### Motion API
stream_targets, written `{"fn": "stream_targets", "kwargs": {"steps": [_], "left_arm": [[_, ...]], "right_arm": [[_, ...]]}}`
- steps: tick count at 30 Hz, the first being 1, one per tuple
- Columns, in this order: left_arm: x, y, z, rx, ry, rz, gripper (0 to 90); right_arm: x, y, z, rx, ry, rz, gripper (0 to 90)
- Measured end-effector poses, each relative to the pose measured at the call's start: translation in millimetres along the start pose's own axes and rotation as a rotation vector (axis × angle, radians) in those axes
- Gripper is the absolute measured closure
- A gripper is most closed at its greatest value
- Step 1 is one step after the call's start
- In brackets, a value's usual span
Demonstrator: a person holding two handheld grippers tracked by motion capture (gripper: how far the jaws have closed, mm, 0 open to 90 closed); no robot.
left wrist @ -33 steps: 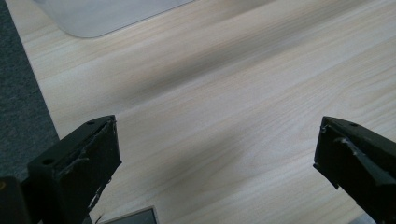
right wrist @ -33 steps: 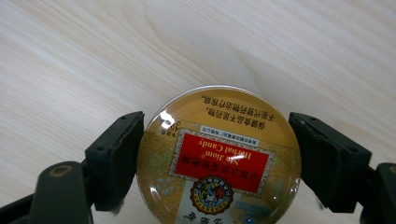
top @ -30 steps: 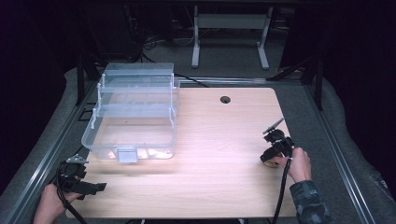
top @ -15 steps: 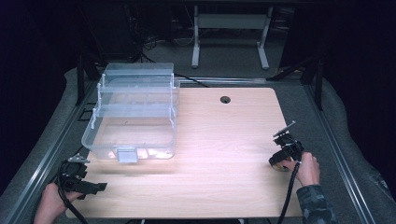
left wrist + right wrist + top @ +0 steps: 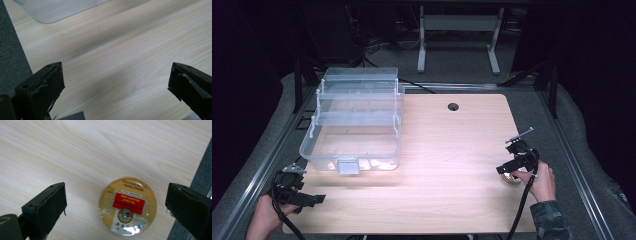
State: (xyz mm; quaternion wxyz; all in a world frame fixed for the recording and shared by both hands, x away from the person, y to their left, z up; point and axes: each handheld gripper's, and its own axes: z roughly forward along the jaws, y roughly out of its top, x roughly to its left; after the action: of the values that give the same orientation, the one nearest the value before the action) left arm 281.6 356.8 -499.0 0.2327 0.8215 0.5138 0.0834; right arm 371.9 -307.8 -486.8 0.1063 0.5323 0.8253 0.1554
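Clear bin (image 5: pixel 354 125) blocks the table's (image 5: pixel 447 150) left-rear; elsewhere open.

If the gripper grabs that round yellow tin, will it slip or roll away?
The round yellow tin lies flat on the table, so it probably won't roll. Its shiny wrap looks slippery, and being so low it may slide. The right gripper stands open around it.

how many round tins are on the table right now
1. The round tin, yellow with a red label, lies flat near the table's right edge, below the open right tongs. The clear plastic box seems empty, though glare may hide something.
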Motion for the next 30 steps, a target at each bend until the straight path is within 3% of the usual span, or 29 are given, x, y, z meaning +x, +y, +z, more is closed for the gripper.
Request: {"fn": "stream_targets", "kwargs": {"steps": [3,4,6,9,12,13,14,18,19,26,30], "left_arm": [[0.7,1.6,-3.2,-0.002,-0.002,0.002,0.2],[0.8,2.2,-4.5,-0.004,-0.001,0.001,0.2],[2.1,4.7,-8.5,-0.002,0.001,-0.001,0.2],[3.8,7.2,-11.4,0.002,0.0,0.002,0.2],[7.3,11.7,-16.9,-0.006,-0.001,-0.001,0.3],[8.8,13.6,-18.8,-0.007,0.0,-0.003,0.3],[11.8,17.6,-22.1,-0.008,-0.001,-0.007,0.3],[15.9,24.9,-27.1,-0.007,-0.009,-0.012,0.2],[20.1,31.6,-29.4,-0.005,-0.013,-0.023,0.3],[31.4,57.5,-43.1,-0.013,-0.019,-0.025,1.5],[44.8,82.9,-45.2,0.011,-0.029,-0.024,2.5]], "right_arm": [[10.7,0.4,-5.7,-0.045,0.033,-0.018,3.1],[16.2,0.2,-7.2,-0.048,-0.008,-0.023,3.1],[28.2,-2.2,-8.5,-0.094,0.037,-0.031,3.0],[38.4,-3.9,-8.7,-0.123,0.035,-0.046,3.6],[51.2,-7.5,-5.5,-0.156,0.079,-0.06,4.5],[59.5,-9.6,-2.3,-0.161,0.056,-0.071,4.9],[61.7,-10.4,0.3,-0.167,0.077,-0.072,5.2],[66.3,-11.7,6.0,-0.16,0.089,-0.074,5.2],[66.4,-12.3,6.8,-0.169,0.114,-0.07,5.2],[67.9,-12.9,2.4,-0.178,0.098,-0.073,7.3],[70.4,-15.9,3.6,-0.172,0.105,-0.064,7.7]]}}
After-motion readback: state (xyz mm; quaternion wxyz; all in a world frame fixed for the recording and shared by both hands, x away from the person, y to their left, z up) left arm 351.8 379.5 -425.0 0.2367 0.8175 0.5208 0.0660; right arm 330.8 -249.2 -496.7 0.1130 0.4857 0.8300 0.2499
